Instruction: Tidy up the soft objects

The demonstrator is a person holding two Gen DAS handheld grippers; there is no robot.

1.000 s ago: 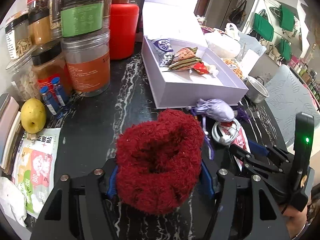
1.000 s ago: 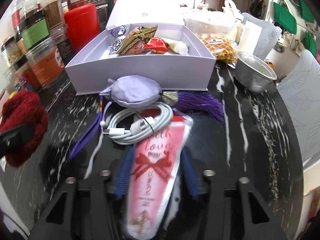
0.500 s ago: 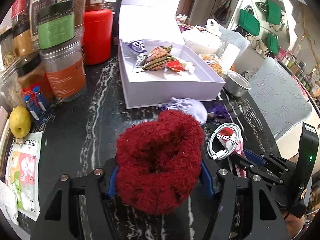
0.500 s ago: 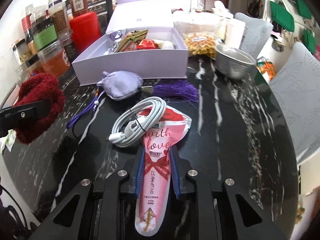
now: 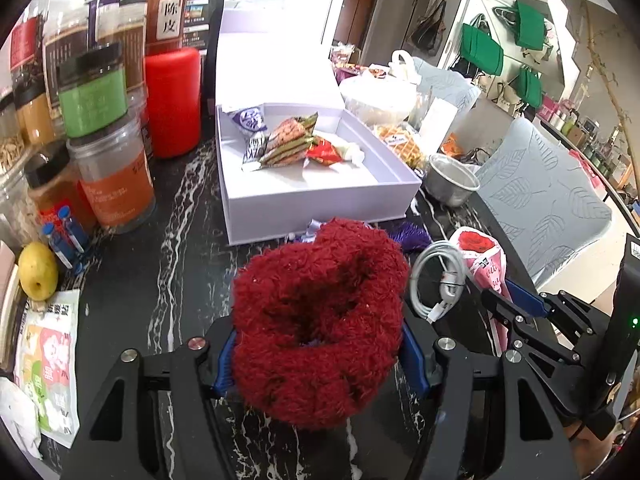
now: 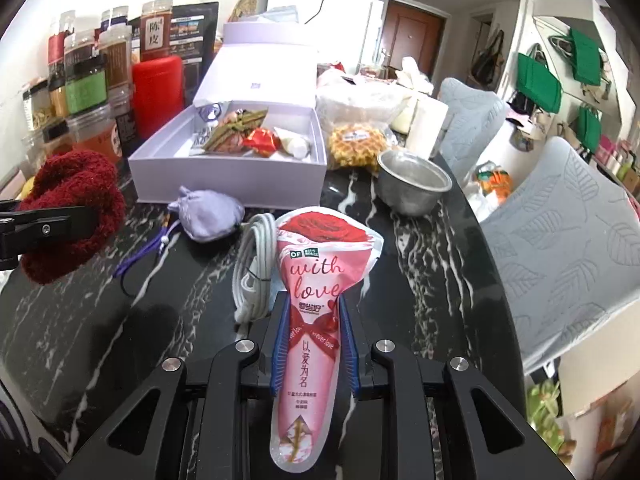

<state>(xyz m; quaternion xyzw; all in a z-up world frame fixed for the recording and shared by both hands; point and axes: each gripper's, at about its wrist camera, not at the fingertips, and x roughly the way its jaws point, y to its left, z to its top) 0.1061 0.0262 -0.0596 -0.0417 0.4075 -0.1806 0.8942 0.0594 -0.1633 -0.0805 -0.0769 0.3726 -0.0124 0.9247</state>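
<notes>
Left gripper point(image 5: 316, 354) grasps the red fuzzy ring point(image 5: 320, 320) above the table point(image 5: 160, 272), its pads mostly hidden; right gripper point(image 6: 314, 344) clenched on the pink packet point(image 6: 316, 304); lavender pouch point(image 6: 208, 216) half hidden behind the ring in the left view.

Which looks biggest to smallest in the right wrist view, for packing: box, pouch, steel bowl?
1. Box.
2. and 3. Steel bowl and lilac pouch look alike; the pouch sits nearer the camera, so no ranking.
</notes>
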